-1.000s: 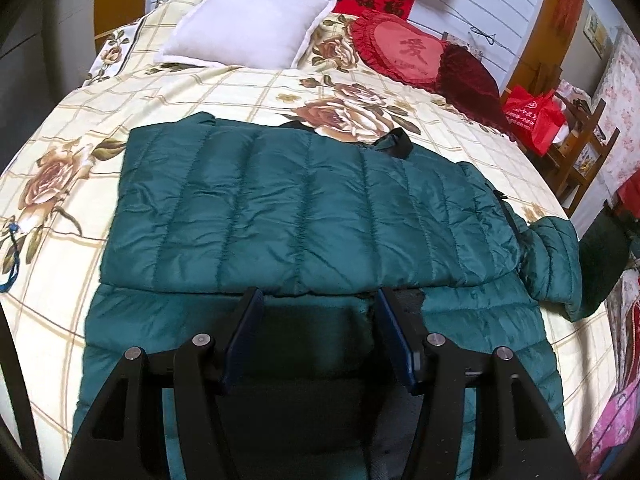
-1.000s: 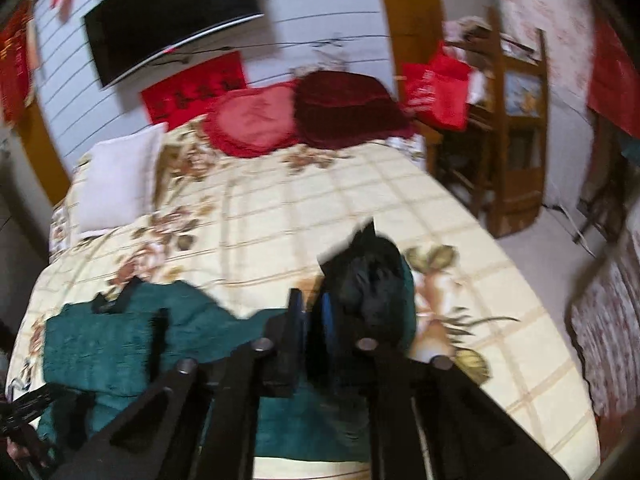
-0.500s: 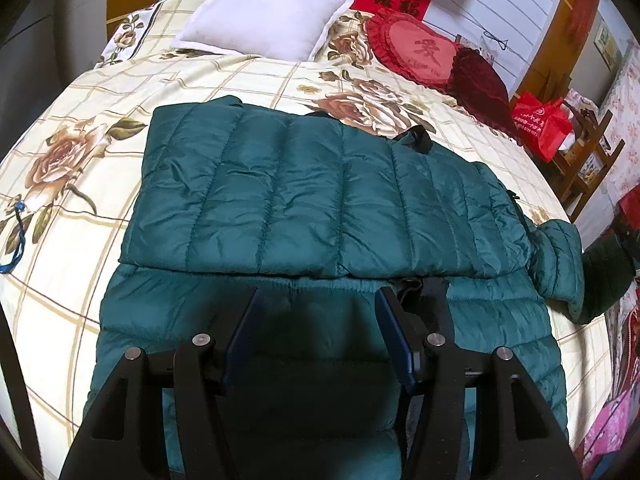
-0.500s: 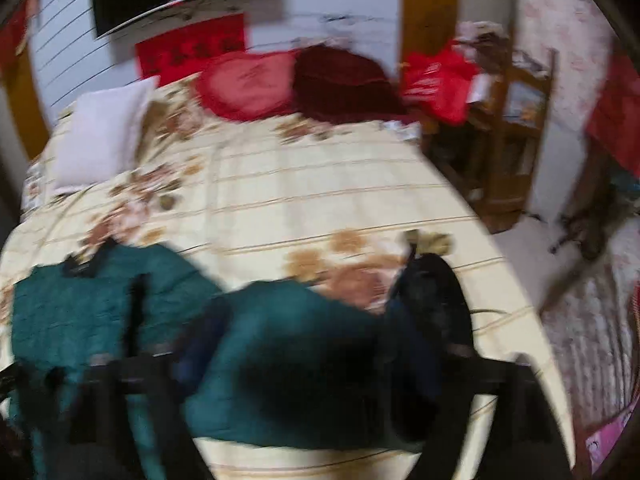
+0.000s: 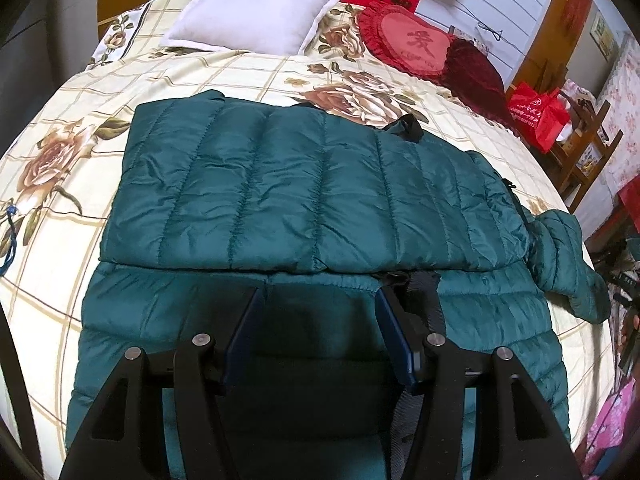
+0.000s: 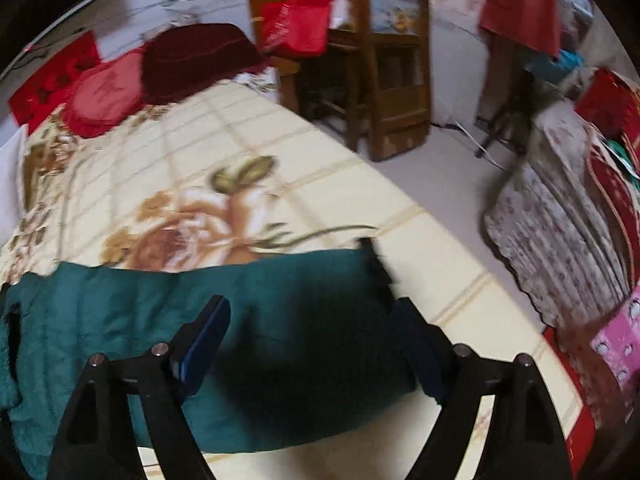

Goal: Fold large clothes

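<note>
Dark-green quilted puffer jacket (image 5: 304,196) half-folded on floral checked bedspread (image 5: 60,120); left gripper (image 5: 320,336) part-open, grasping nothing; right gripper (image 6: 308,344) closing, wide over sleeve (image 6: 280,320), pads clear; risk: slippery puffy fill springs fold open.

Left wrist cam looks down over the green jacket (image 5: 312,184) toward the far pillows; right cam's close on its right end, both sharing the bedspread (image 6: 248,152).

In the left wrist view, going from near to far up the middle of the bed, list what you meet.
left gripper → green jacket → floral bedspread → white pillow
</note>
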Tool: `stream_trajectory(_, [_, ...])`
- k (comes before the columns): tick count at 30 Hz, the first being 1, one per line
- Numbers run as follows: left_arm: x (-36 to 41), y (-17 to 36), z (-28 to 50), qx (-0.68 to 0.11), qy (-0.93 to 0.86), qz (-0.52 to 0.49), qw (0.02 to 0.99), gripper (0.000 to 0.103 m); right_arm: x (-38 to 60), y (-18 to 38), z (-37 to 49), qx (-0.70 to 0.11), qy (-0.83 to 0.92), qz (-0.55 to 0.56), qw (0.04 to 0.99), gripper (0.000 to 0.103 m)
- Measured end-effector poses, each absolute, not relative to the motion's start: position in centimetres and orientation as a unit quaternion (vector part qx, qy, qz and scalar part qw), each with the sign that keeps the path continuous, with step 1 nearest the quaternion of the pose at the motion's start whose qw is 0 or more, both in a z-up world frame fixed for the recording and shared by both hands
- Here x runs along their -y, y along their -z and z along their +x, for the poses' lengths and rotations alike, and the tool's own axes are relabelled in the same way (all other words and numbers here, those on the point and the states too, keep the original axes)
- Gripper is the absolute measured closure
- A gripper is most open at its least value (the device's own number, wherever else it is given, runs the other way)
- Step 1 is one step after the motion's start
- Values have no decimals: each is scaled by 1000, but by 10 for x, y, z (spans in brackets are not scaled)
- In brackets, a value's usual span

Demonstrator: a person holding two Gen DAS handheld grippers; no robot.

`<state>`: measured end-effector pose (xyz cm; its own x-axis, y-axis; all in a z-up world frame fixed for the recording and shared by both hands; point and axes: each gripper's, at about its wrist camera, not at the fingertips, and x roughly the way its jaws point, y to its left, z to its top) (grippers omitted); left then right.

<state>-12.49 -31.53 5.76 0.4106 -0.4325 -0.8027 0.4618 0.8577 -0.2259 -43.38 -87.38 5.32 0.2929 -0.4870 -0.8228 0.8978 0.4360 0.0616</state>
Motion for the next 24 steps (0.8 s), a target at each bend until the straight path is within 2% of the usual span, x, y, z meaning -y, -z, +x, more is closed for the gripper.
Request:
stream_trajectory(9, [319,-53,-125,-478,263,22,838,64,878,-10,-441,-402,447,313,736,18])
stream_trajectory(11, [318,-53,-124,-478,261,22,838,64,872,-9,-432,-400,444,296,746,25])
stream_trajectory(12, [317,-53,-124,-479,261,21,838,64,869,-10,-430,-398,445,292,747,37])
stream_trajectory(13, [317,-53,-123,-479,261,21,838,64,866,-12,-427,-394,442,289,753,49])
stream_trajectory(14, [316,-53,-123,-479,261,20,838,64,864,-15,-426,-386,426,297,763,77])
stream_trajectory(17, [314,-55,-123,-476,261,18,839,64,853,-25,-416,-385,421,269,776,81])
stream_trajectory(24, [310,-61,-126,-472,265,13,841,64,821,-75,-402,-345,396,224,821,82])
